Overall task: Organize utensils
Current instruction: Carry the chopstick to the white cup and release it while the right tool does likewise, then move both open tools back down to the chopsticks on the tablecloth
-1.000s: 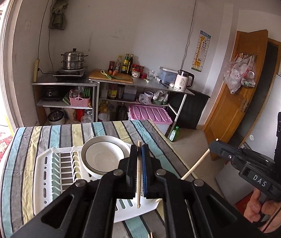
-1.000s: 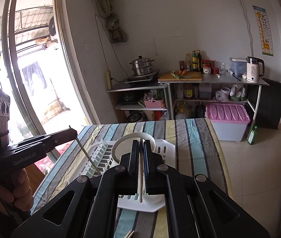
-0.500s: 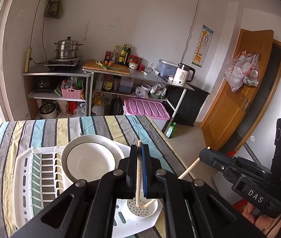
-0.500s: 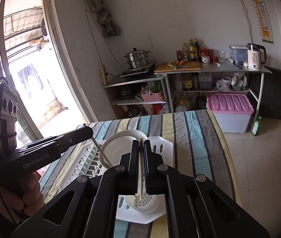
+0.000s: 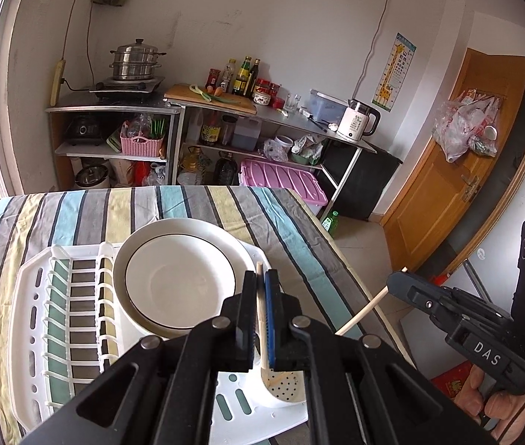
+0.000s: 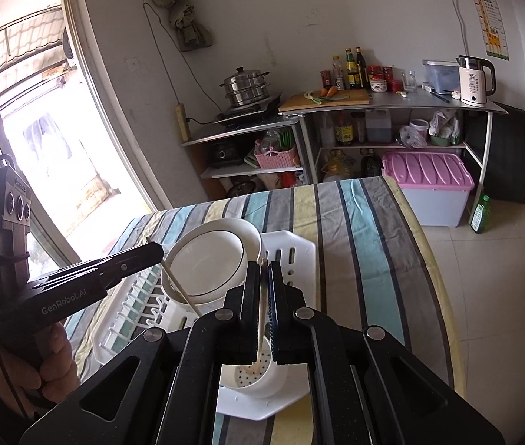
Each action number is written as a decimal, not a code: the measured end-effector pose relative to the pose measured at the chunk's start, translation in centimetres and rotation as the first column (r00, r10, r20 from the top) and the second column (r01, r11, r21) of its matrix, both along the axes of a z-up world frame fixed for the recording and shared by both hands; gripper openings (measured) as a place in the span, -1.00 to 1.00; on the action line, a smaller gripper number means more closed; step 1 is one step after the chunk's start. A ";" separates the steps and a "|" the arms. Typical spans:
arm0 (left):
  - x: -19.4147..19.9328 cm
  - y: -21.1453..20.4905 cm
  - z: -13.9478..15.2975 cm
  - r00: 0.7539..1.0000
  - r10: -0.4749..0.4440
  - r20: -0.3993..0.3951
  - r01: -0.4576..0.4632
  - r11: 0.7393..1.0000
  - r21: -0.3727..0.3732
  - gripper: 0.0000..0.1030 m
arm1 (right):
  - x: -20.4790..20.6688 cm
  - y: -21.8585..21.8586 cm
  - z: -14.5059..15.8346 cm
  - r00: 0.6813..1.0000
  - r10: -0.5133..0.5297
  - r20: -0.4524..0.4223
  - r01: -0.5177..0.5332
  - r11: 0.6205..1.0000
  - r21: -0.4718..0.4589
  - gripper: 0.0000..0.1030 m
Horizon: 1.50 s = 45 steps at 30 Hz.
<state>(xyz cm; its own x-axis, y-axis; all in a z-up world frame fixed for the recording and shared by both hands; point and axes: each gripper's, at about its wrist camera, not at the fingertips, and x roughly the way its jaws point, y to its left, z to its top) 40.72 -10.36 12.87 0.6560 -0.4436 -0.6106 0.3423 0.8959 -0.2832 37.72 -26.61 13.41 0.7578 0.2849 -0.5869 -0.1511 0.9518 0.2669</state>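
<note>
My left gripper is shut on a pale wooden chopstick whose lower end is inside the white perforated utensil cup at the near corner of the white dish rack. My right gripper is shut on a second chopstick, its lower end also in the cup. The right gripper shows in the left wrist view with its chopstick slanting down. The left gripper and its chopstick show in the right wrist view.
Stacked white bowls sit in the rack on the striped tablecloth. The table's right edge drops to a tiled floor. Metal shelves with pots and bottles stand along the far wall. A wooden door is at the right.
Both grippers have come lower and closer over the rack's near corner. The two chopstick tips, above the rack a second ago, now stand in the utensil cup.
</note>
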 end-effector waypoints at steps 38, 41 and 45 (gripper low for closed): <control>-20.2 10.1 -3.9 0.989 0.111 0.100 -0.117 0.991 0.065 -0.45 | -17.1 3.5 -3.8 0.997 0.077 0.024 -0.076 0.996 -0.043 -0.50; -22.0 10.9 -5.0 0.989 0.118 0.087 -0.126 0.988 0.086 -0.45 | -18.5 4.2 -4.7 0.995 0.098 0.008 -0.098 0.994 -0.037 -0.50; -23.6 12.1 -6.7 0.988 0.142 0.058 -0.148 0.984 0.103 -0.45 | -19.7 5.0 -6.1 0.993 0.118 -0.023 -0.119 0.992 -0.030 -0.50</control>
<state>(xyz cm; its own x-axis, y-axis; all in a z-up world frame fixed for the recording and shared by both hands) 17.09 1.72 6.22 0.7395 -0.2755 -0.6142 0.2177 0.9613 -0.1690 18.00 -21.59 7.34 0.7069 0.3536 -0.6126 -0.2581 0.9353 0.2421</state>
